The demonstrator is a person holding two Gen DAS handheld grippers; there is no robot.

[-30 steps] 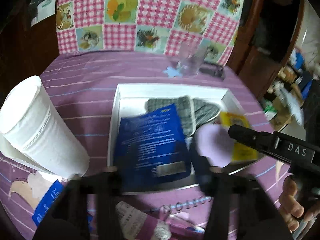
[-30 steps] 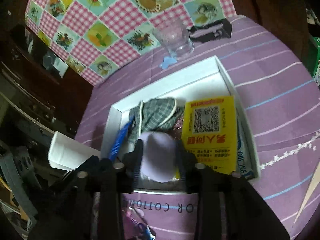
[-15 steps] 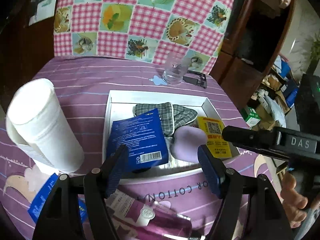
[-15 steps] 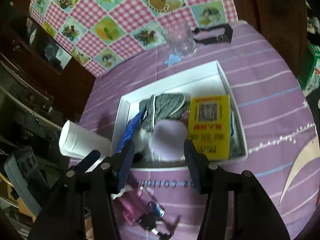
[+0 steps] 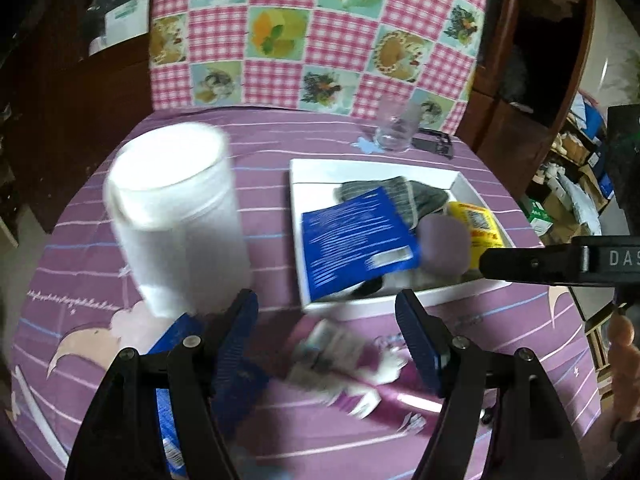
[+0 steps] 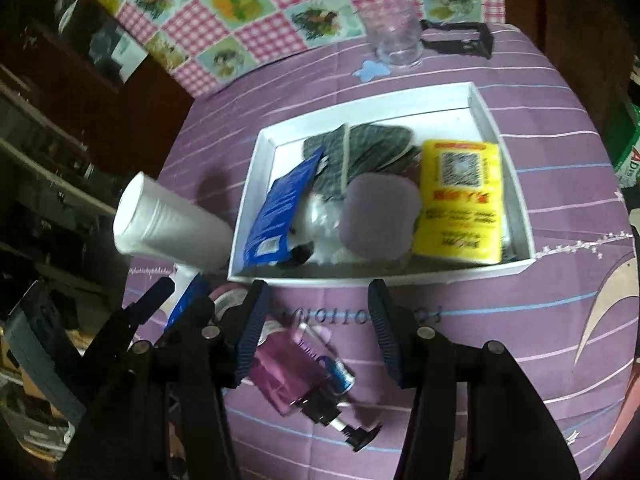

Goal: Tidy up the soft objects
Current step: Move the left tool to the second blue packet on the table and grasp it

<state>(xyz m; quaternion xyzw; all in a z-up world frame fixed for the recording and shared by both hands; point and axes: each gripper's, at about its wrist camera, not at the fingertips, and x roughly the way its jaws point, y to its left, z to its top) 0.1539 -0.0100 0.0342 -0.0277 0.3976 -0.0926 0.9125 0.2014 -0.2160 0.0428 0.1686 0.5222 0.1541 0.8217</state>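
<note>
Pouch (image 6: 298, 372) of pink-purple plastic with a black pump nozzle is lying on the counter (image 6: 540, 332), on the near side of the white tray (image 6: 504, 272), and this is probably the next thing you are going for. It is sitting just beyond the tips of both tools. Your right hand-held gripper (image 6: 316, 328) is hanging open and empty almost directly above it, with the pouch between the two blue fingers and a little to the left one. Your left hand-held gripper (image 5: 326, 332) is also open and holding nothing; in its view the same pouch (image 5: 356, 368) is blurred, slightly right of middle. I am judging the right one to be nearer and better lined up.

The long axis of the pouch is running diagonally in the right view: the pouch body is pointing up-left toward the tray corner, the nozzle down-right toward you. So your jaws are standing roughly across the pouch, and a small turn of the wrist is maybe needed to close over its narrow width.

The paper roll (image 6: 168, 224) is standing just beside the tray's left wall, near the pouch, so you are having little room on that side.
</note>
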